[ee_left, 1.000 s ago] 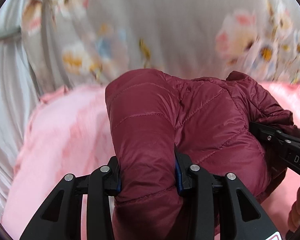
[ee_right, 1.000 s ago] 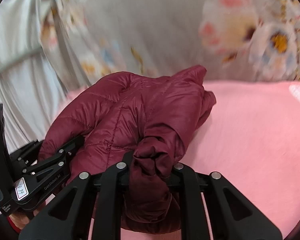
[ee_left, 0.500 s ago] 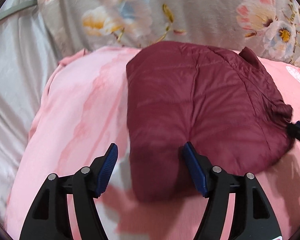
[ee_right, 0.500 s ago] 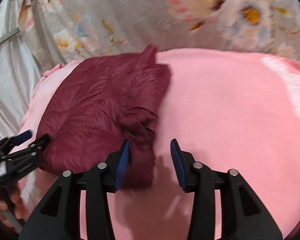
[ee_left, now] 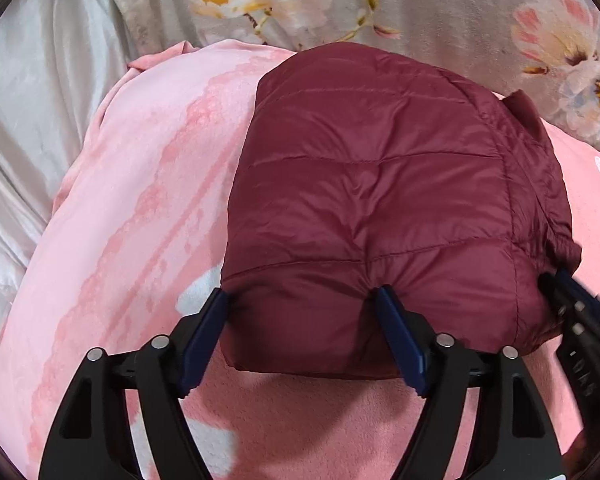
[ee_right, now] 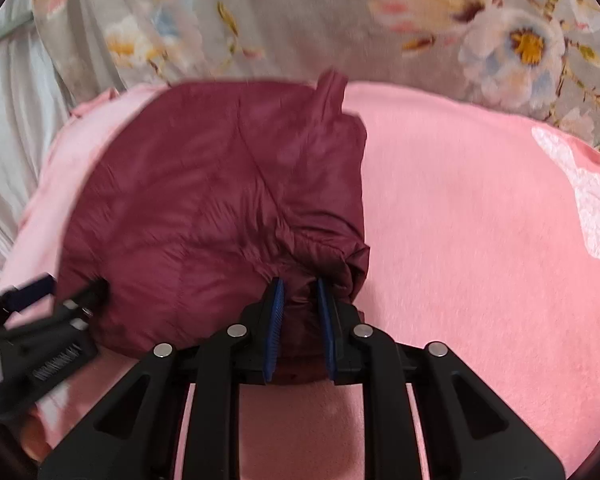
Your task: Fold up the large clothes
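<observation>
A folded maroon puffer jacket (ee_left: 380, 184) lies on a pink blanket (ee_left: 140, 200). My left gripper (ee_left: 300, 296) straddles its near left corner. Its jaws are opening wide, and the puffy corner sits loosely between the blue pads. In the right wrist view the jacket (ee_right: 204, 200) fills the left half. My right gripper (ee_right: 300, 286) is at its near right corner, jaws closing, with a bunched fold of maroon fabric pinched between the pads. Each gripper shows in the other's view: the right gripper (ee_left: 572, 300) at the far right, the left gripper (ee_right: 68, 286) at the far left.
Grey floral fabric (ee_left: 420, 8) rises behind the blanket, and pale satin sheeting (ee_left: 32, 100) lies to the left. The pink blanket (ee_right: 460, 220) stretches bare to the right of the jacket, with a white print (ee_right: 592, 200) near its right edge.
The jacket, held up by both grippers a second ago, now lies on the blanket. My left gripper let go and spread wide. My right gripper opened, then closed on the bunched corner.
</observation>
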Motion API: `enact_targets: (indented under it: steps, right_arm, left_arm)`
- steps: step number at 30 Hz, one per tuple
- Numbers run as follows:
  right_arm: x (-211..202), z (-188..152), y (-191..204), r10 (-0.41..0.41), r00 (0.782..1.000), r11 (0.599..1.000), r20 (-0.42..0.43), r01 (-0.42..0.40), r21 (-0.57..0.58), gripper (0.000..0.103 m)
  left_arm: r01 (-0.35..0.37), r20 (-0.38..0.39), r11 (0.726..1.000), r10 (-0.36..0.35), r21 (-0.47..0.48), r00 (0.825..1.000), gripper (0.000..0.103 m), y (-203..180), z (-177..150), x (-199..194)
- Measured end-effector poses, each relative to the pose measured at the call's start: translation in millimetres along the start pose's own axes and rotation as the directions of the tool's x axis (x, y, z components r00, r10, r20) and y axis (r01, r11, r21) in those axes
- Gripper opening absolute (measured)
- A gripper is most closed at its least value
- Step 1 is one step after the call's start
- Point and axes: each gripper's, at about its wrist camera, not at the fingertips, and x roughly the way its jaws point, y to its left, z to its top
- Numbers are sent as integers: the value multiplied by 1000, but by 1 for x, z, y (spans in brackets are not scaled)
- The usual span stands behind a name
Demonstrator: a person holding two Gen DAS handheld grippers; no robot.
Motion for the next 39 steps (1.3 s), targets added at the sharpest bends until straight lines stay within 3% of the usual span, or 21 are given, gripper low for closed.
enact_targets:
  steps: [5,10,16,26,36,39]
  right_arm:
    - [9,-14,-1,-2,1000,1000,5,2,-4,14]
    - [11,-20,11,-62,998,996,31,64,-55,15]
    - [12,-21,10,-60,998,997,34,62,-48,15]
    - [12,-20,7,-47,998,998,38,48,-34,16]
    - [12,-20,8,-62,997,997,43,64,-41,18]
    - [6,-22,4,-64,996,998,65,65,-9,32]
  left_arm:
    - [-16,18,999,16,30,1000,84,-2,-3,6]
    - [-9,21,1000,8,18,1000,87,0,-4,13]
    - [-9,54,1000,8,18,999,88,-1,-8,18]
    - [-94,147,994,85,57,985,89,-15,-21,16]
    - [-44,157,999,40,21,987,89,-6,-22,14]
    - [7,168,1000,-4,-17,986,89,5,-26,8]
